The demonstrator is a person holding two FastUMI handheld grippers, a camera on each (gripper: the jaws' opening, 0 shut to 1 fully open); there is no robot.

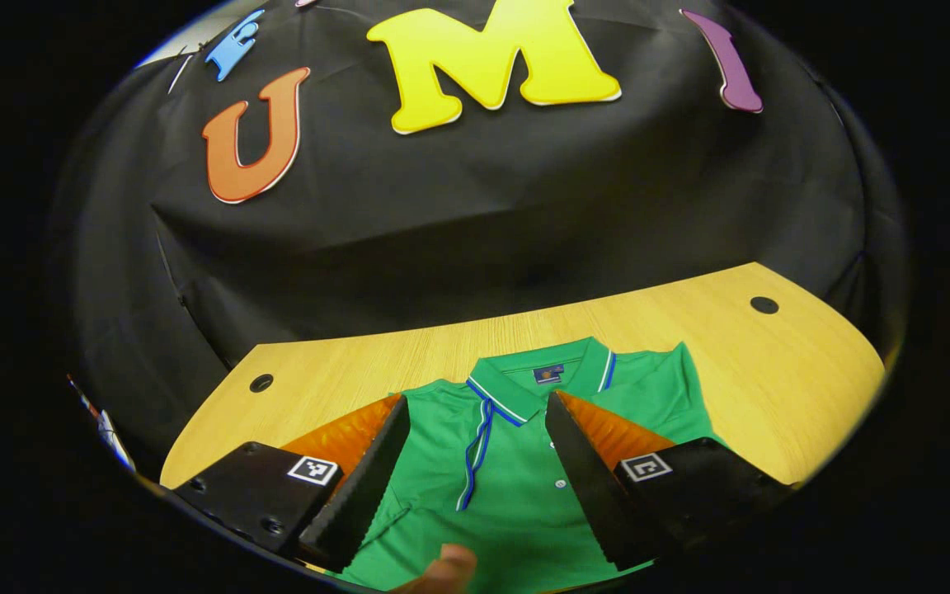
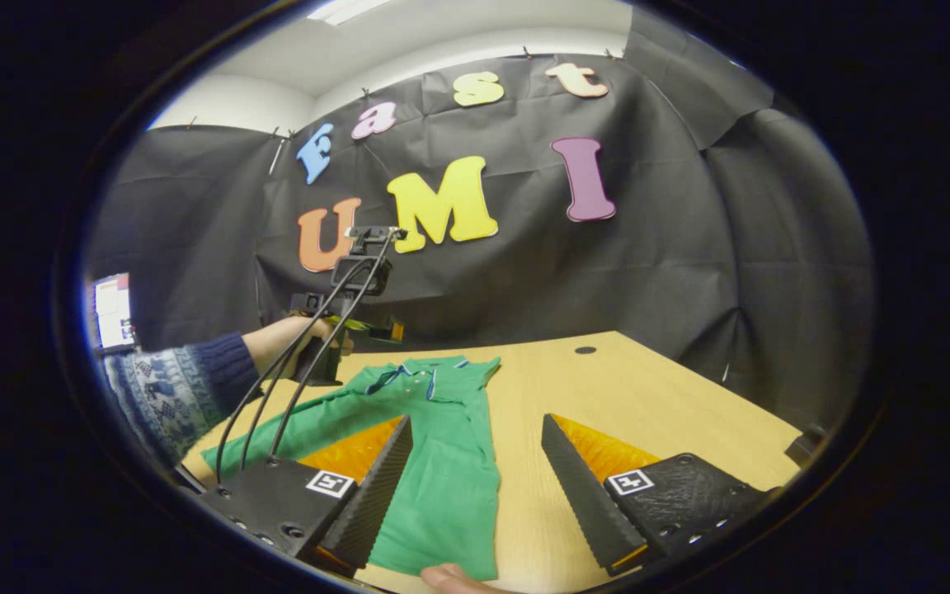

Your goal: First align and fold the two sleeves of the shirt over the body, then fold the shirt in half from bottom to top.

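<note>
Fingers of the left gripper (image 1: 475,470) sit closest in the left gripper view, spread wide with nothing between them, hanging right over the chest of the green polo shirt (image 1: 516,462). Same deal for the right gripper (image 2: 475,487) in its own view: spread wide, gripping nothing, pointed at the shirt's side edge and the bare wood next to it. The shirt lies front-up on the worktop (image 1: 772,371), collar toward the black booth wall, button placket down the middle. It's bright green knit with a white-and-blue striped collar and a blue-trimmed placket. From the right gripper view, the sleeve on the far side still sticks out flat toward the person's patterned sweater sleeve (image 2: 178,388), while the near edge looks straight, so that sleeve may already be tucked over, can't really tell. Body looks long and unfolded, hem near the cameras. Handling-wise I'd guess it's light, floppy and a bit clingy, nothing fragile, but it'll sag and wrinkle if lifted from one point. Best bet is pinching a sleeve at the cuff and near the shoulder seam so it flips over as one flat piece, and for the bottom fold grabbing the two hem corners together. A fingertip (image 1: 442,569) pokes in at the bottom edge of the left gripper view.
</note>
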